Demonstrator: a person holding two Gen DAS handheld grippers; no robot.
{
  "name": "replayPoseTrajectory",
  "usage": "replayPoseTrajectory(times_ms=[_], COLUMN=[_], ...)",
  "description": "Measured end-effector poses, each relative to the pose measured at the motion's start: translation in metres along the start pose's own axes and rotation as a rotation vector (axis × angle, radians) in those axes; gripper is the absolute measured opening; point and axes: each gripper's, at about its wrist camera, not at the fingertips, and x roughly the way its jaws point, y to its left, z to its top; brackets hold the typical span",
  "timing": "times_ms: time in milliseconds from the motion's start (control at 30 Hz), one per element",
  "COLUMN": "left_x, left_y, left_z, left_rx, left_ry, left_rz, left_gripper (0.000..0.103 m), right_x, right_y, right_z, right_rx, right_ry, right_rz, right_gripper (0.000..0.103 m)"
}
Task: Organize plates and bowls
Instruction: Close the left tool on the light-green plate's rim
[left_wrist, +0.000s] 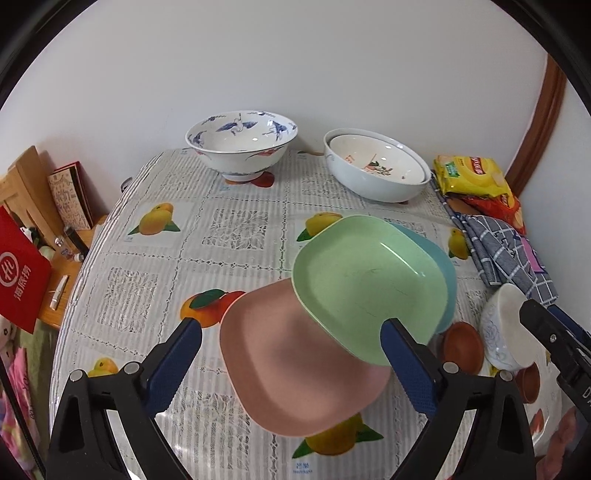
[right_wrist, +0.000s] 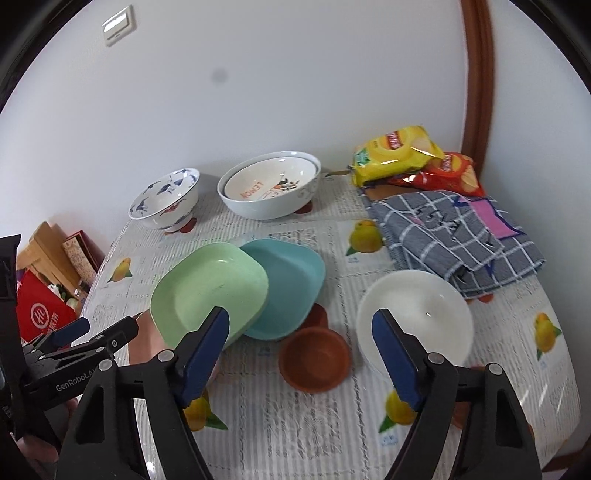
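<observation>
A pink square plate (left_wrist: 295, 373) lies on the table, overlapped by a green plate (left_wrist: 369, 280) that rests on a teal plate (left_wrist: 445, 273). My left gripper (left_wrist: 291, 336) is open over the pink plate, one finger on each side of it. In the right wrist view my right gripper (right_wrist: 301, 328) is open above a small brown saucer (right_wrist: 314, 360), with a white bowl (right_wrist: 415, 317) at its right finger. The green plate (right_wrist: 208, 293) and teal plate (right_wrist: 291, 288) lie left of it. The white bowl also shows in the left wrist view (left_wrist: 504, 328).
A blue-patterned bowl (left_wrist: 240, 144) and two nested white bowls (left_wrist: 376, 166) stand at the back by the wall. Snack bags (right_wrist: 410, 158) and a checked cloth (right_wrist: 454, 236) lie at the right. A shelf with a red box (left_wrist: 20, 273) stands left of the table.
</observation>
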Motion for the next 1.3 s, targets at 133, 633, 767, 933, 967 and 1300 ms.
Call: replayPoseTrajectory(times_ms=[133, 633, 767, 933, 967, 1300], left_x=[0.016, 0.062, 0.063, 0.071, 0.072, 0.078], left_y=[0.004, 0.004, 0.003, -0.001, -0.001, -0.005], left_z=[0.006, 0.012, 0.011, 0.013, 0.013, 0.005], left_rx=[-0.007, -0.033, -0.031, -0.029, -0.033, -0.055], left_ry=[0.006, 0.086, 0.094, 0.101, 0.108, 0.137], left_rz=[0.001, -0.072, -0.085, -0.093, -0.099, -0.134], left_gripper=[0.094, 0.078, 0.078, 0.063, 0.062, 0.024], right_x=[0.023, 0.1, 0.116, 0.133, 0.135, 0.128], right_y=[0.006, 0.022, 0.029, 0.036, 0.037, 0.03], right_z=[0.004, 0.015, 0.026, 0.03, 0.029, 0.01], right_rx=[-0.011, -0.073, -0.119, -0.157, -0.162, -0.131], right_ry=[0.02, 0.078, 0.077, 0.105, 0.115, 0.164], right_rz=[0.01, 0.06, 0.059, 0.079, 0.079, 0.128], right_gripper=[0.076, 0.068, 0.066, 0.055, 0.049, 0.009])
